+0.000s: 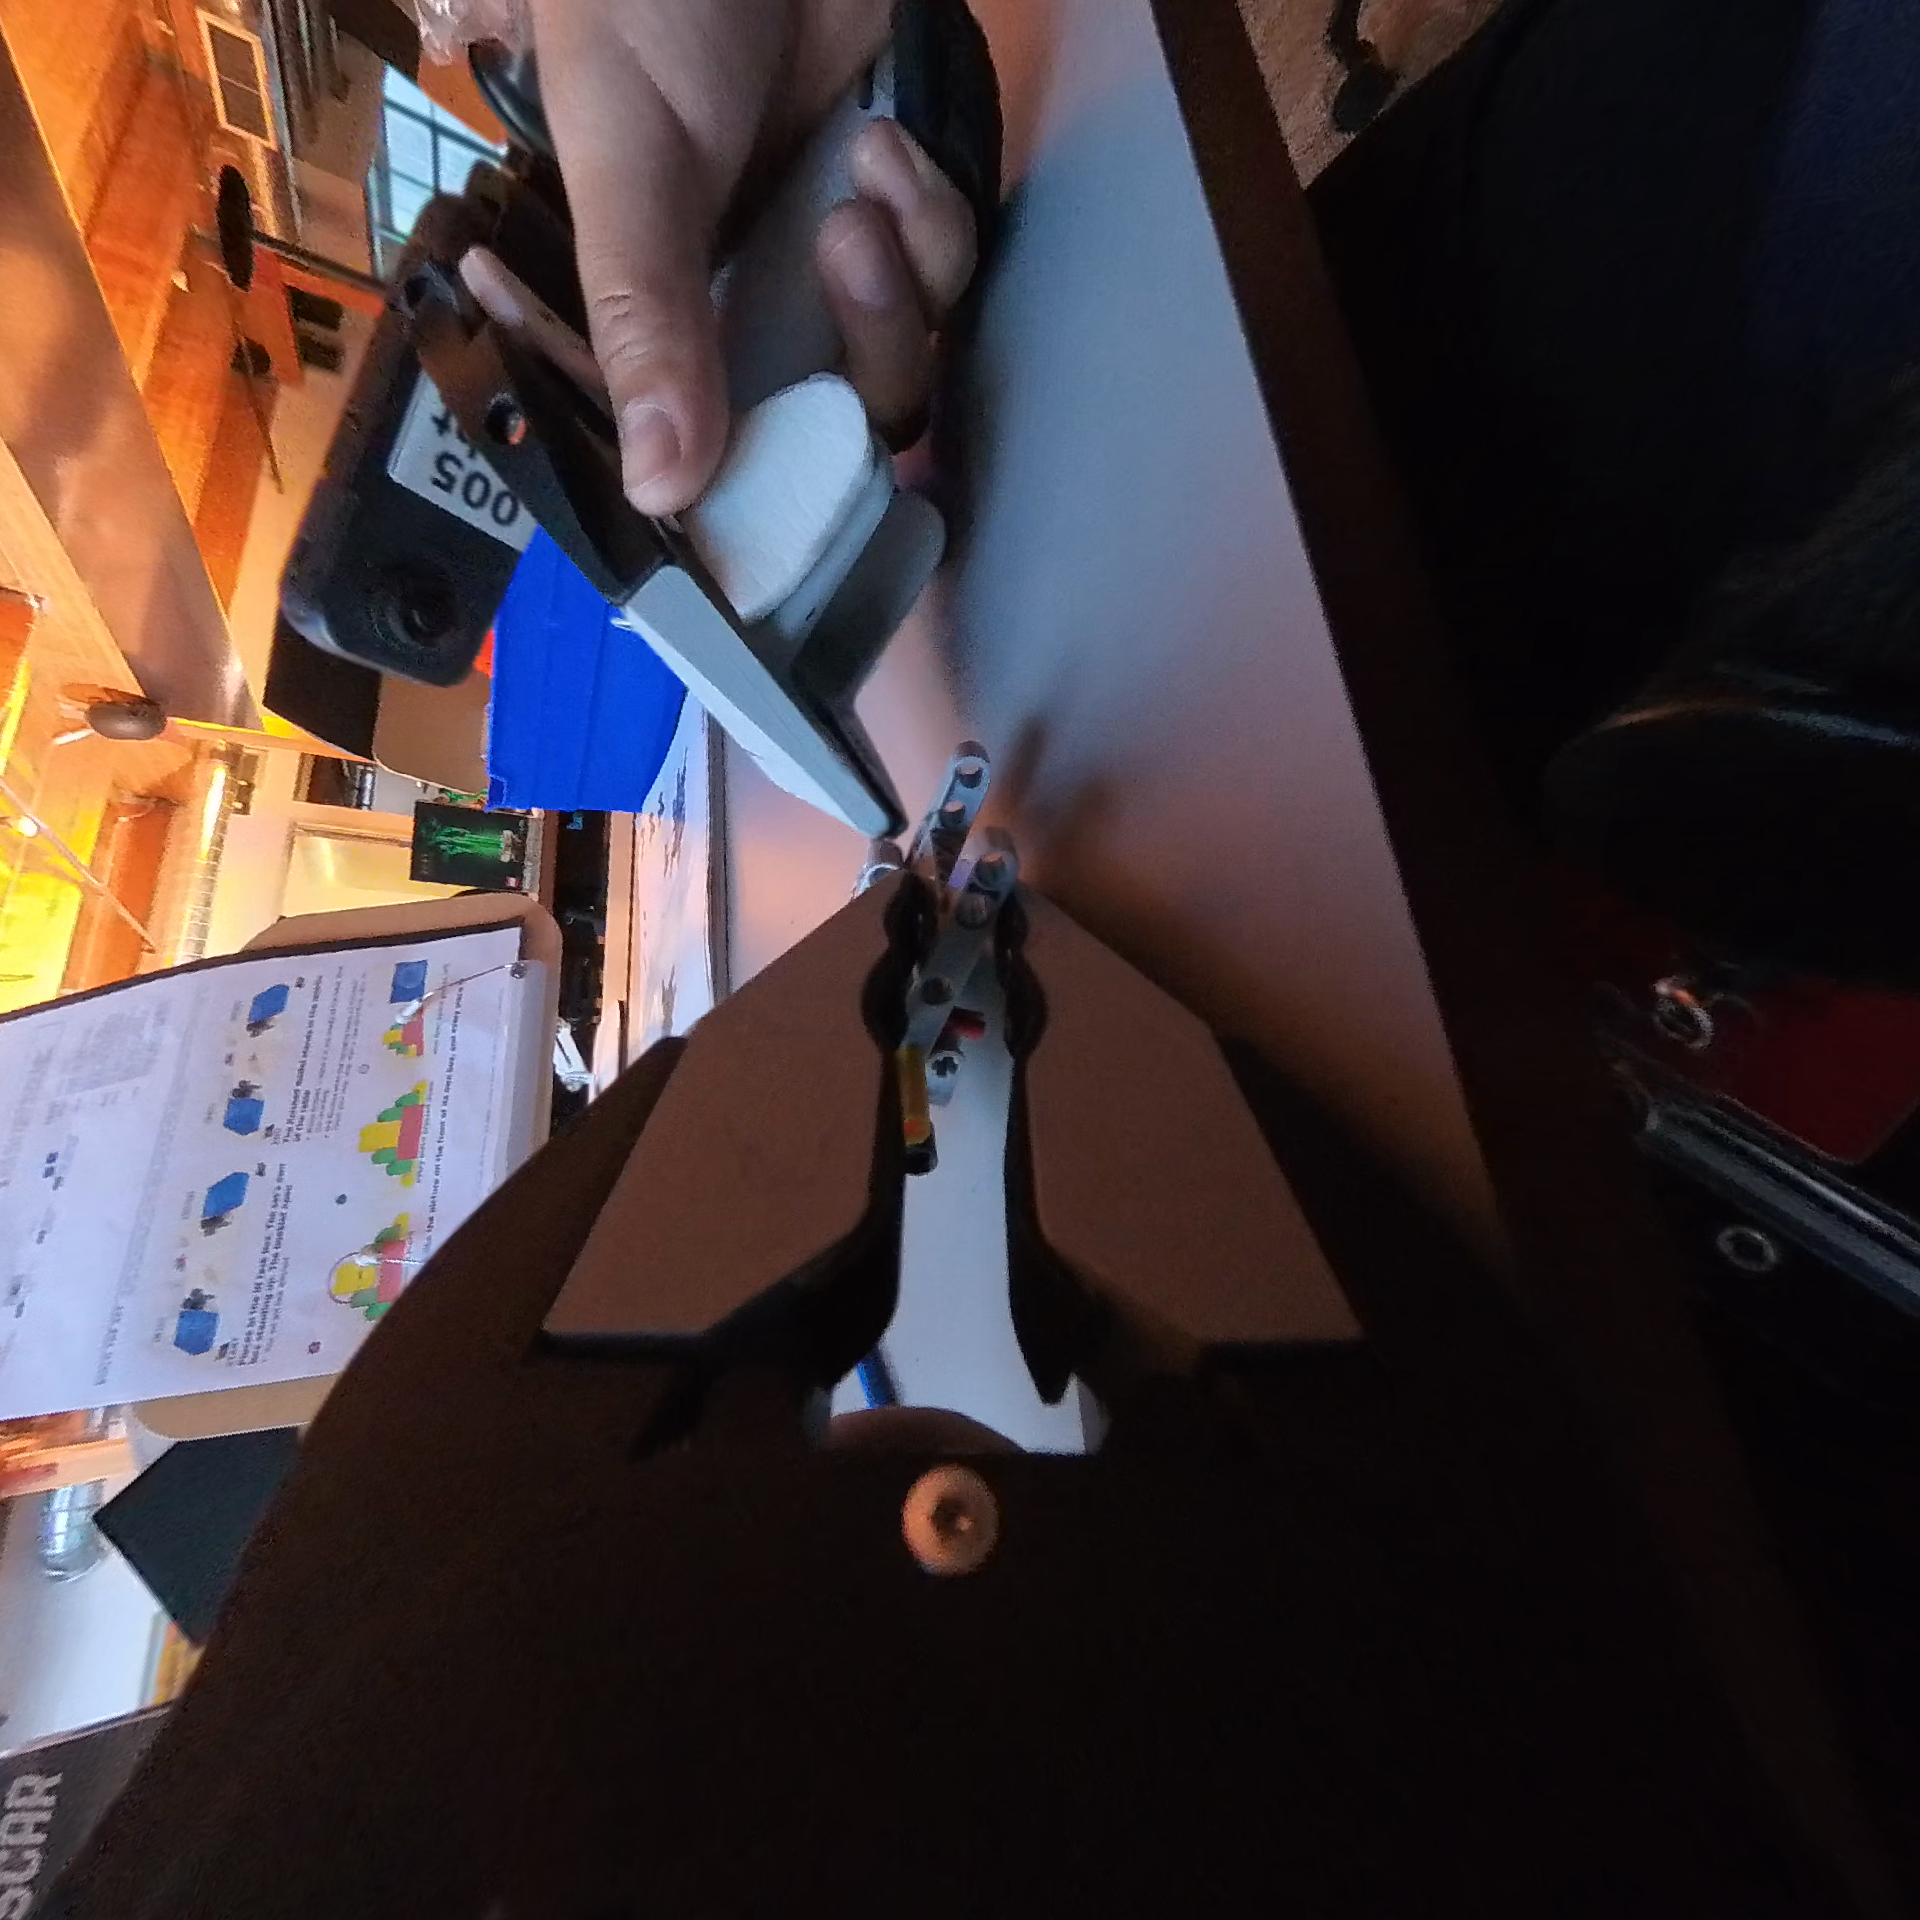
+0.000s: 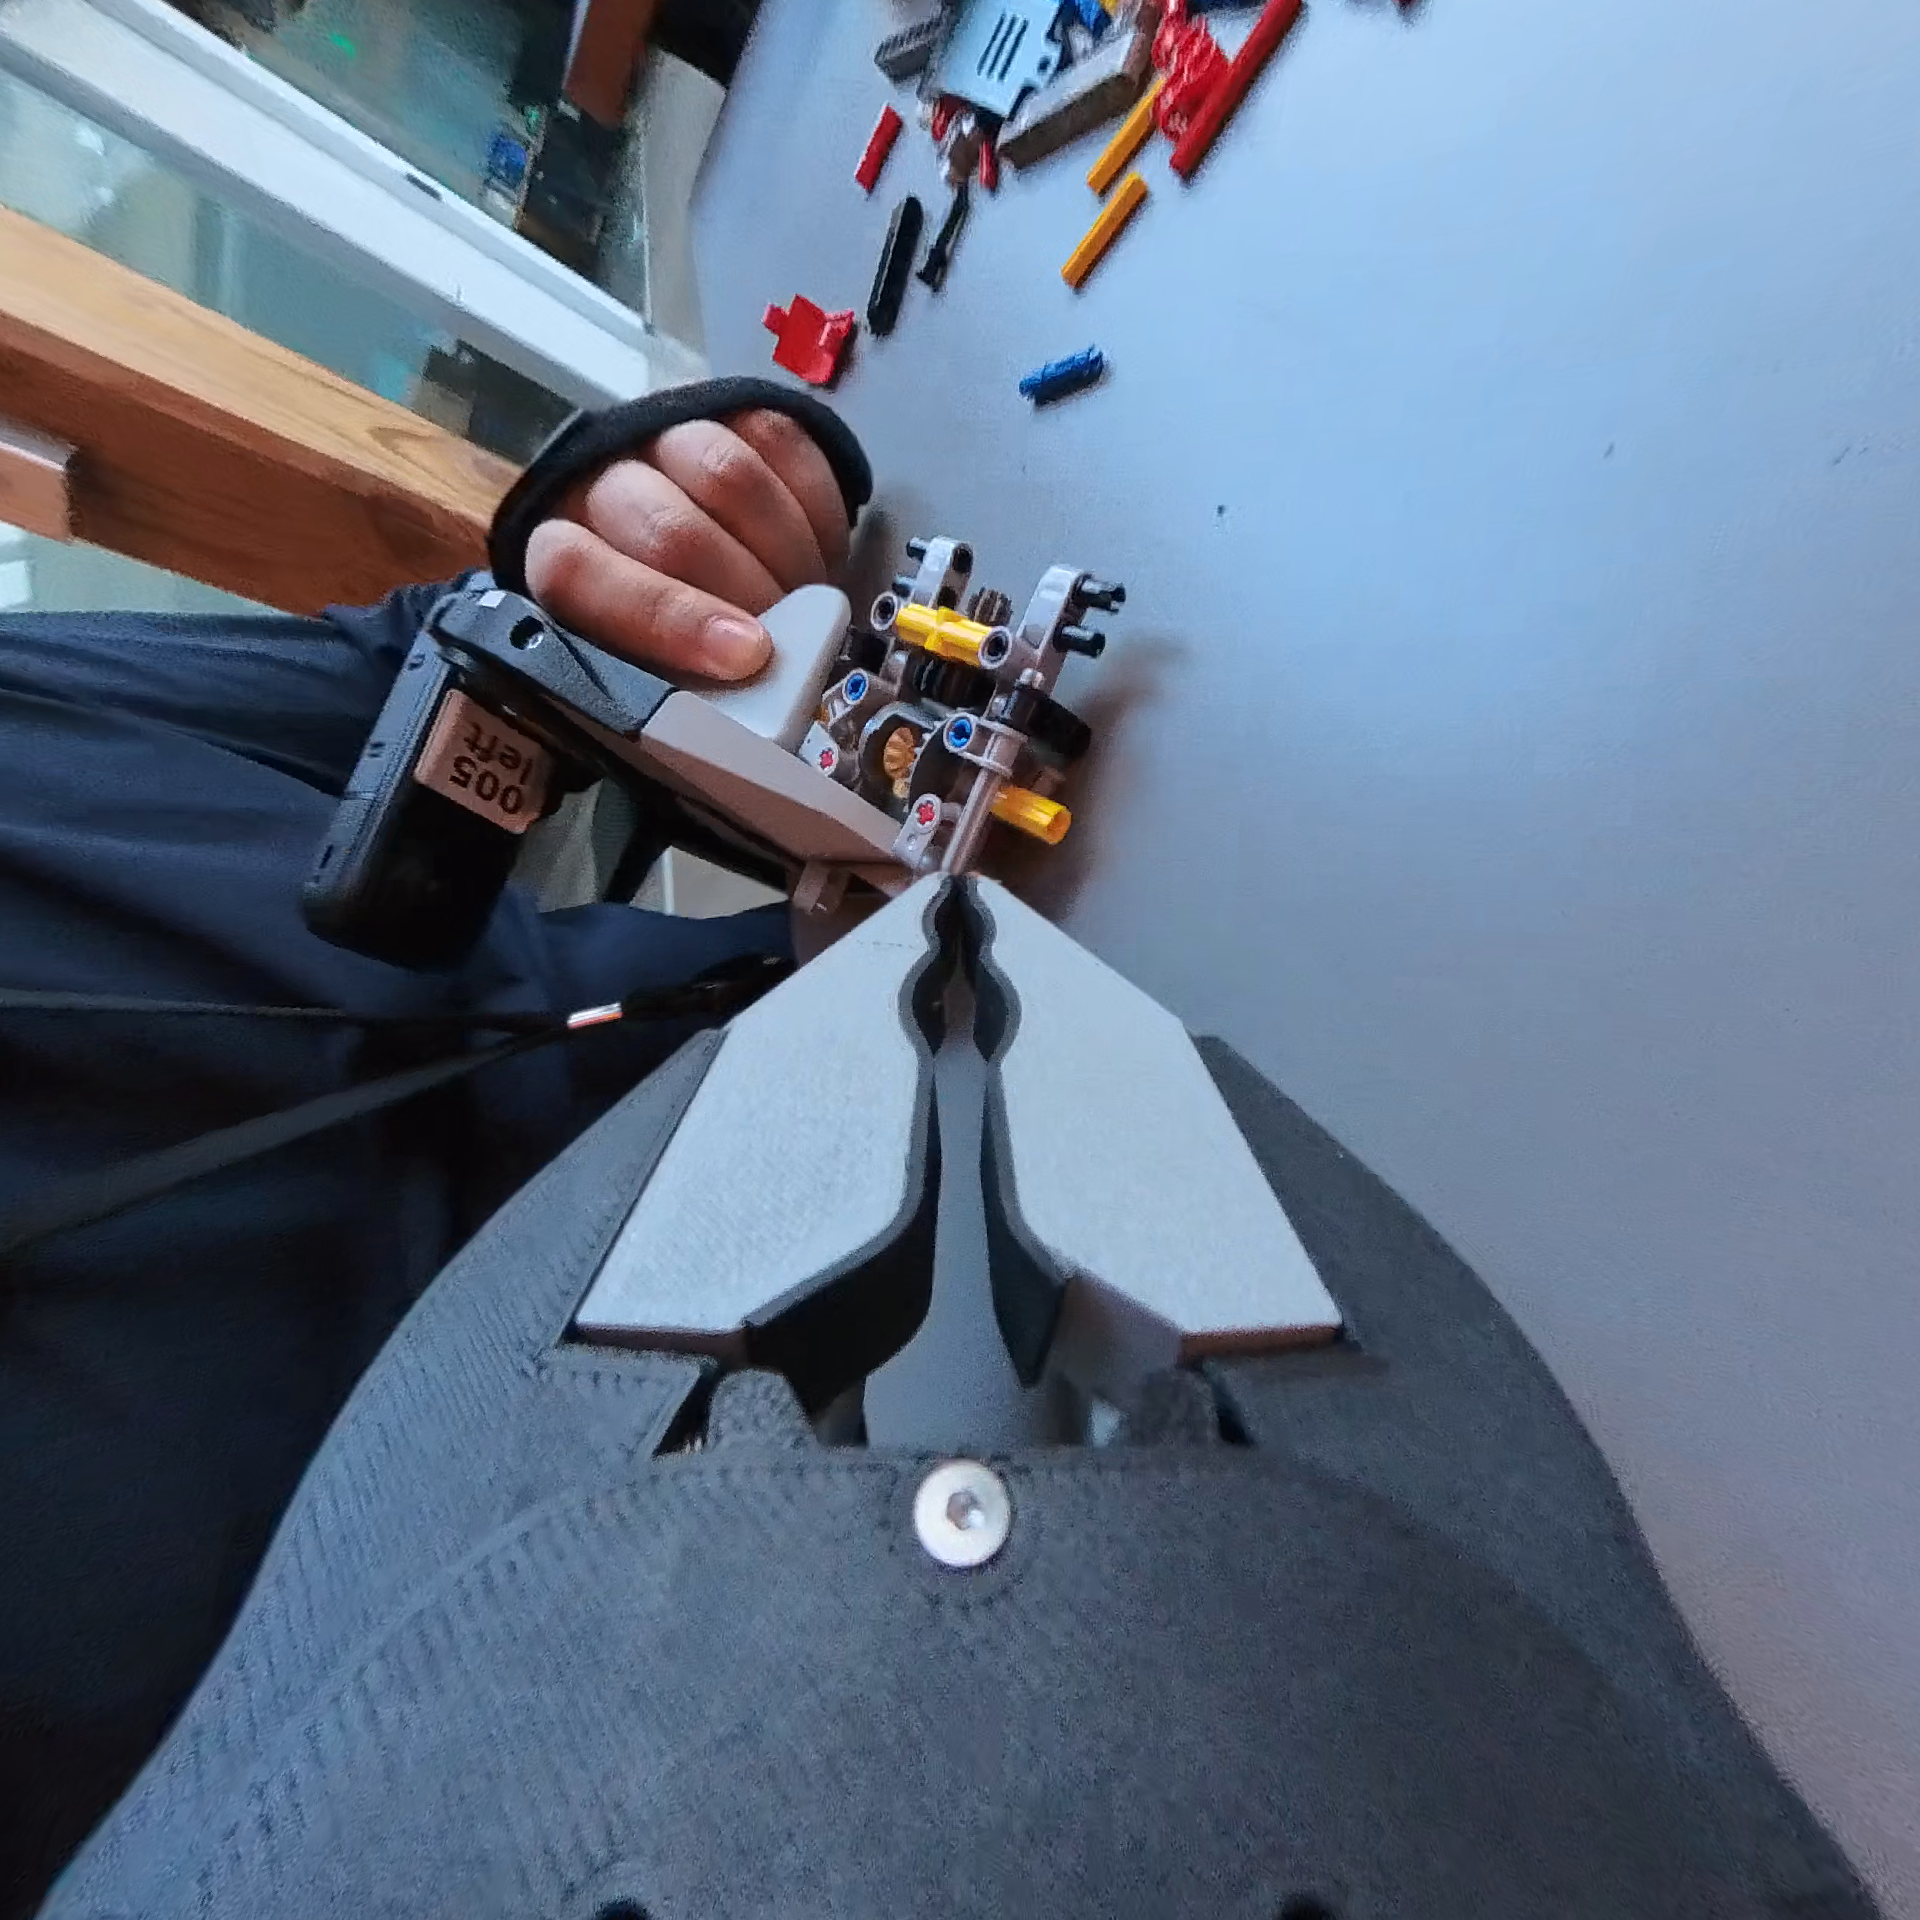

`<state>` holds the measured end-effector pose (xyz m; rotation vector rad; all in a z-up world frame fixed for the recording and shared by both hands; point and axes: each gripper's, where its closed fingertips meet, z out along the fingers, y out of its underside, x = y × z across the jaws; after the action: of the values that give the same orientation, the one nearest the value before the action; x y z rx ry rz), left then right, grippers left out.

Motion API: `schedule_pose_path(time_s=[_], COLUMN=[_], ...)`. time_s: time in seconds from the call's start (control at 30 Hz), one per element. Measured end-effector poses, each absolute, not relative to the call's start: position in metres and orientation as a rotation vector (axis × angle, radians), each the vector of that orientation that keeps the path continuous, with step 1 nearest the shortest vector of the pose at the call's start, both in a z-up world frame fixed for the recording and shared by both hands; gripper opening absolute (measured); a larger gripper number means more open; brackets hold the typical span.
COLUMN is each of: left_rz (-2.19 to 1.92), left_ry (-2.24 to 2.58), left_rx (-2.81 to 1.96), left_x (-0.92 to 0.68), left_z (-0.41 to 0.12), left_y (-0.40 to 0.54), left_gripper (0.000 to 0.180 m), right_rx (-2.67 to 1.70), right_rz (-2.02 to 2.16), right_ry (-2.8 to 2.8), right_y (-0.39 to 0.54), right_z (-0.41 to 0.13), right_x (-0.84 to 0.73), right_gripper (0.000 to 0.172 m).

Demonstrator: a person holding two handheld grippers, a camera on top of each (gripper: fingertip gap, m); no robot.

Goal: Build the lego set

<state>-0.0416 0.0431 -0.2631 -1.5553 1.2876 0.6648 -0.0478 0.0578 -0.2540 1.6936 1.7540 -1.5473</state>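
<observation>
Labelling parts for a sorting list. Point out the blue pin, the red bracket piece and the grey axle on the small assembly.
blue pin (image 2: pixel 1062 374), right wrist view, middle of its body.
red bracket piece (image 2: pixel 810 335), right wrist view, flat centre.
grey axle (image 2: pixel 987 790), right wrist view, mid-shaft above the fingertips.

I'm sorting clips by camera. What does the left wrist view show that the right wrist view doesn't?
Only the left wrist view: a printed instruction sheet and a blue box.
Only the right wrist view: loose red, orange, black and blue pieces scattered on the table.
Both: the grey brick assembly, gripped by the left gripper, with the right gripper closed on its thin grey rod.
</observation>
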Motion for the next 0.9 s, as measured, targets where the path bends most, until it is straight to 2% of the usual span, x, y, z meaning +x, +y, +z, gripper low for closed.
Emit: schedule_pose_path(time_s=[0.17, 0.27, 0.63, 0.9], left_rz=[0.664, 0.730, 0.797, 0.824], left_ry=[1.301, 1.284, 1.328, 1.414], left_rx=[-1.533, -1.471, -1.305, -1.262], left_x=[-0.039, -0.038, -0.030, -0.016], left_z=[-0.263, -0.251, -0.239, -0.245], left_y=[0.040, 0.038, 0.024, 0.008], left_gripper=[0.011, 0.005, 0.005, 0.004], right_rx=[1.690, 1.642, 1.606, 1.673], right_rz=[-1.495, -1.535, -1.635, -1.634], right_ry=[1.661, 1.528, 1.092, 1.090], right_y=[0.051, 0.045, 0.033, 0.018], right_z=[-0.254, -0.246, -0.231, -0.235], right_x=[-0.046, -0.047, -0.041, -0.031], right_gripper=[0.011, 0.006, 0.002, 0.001])
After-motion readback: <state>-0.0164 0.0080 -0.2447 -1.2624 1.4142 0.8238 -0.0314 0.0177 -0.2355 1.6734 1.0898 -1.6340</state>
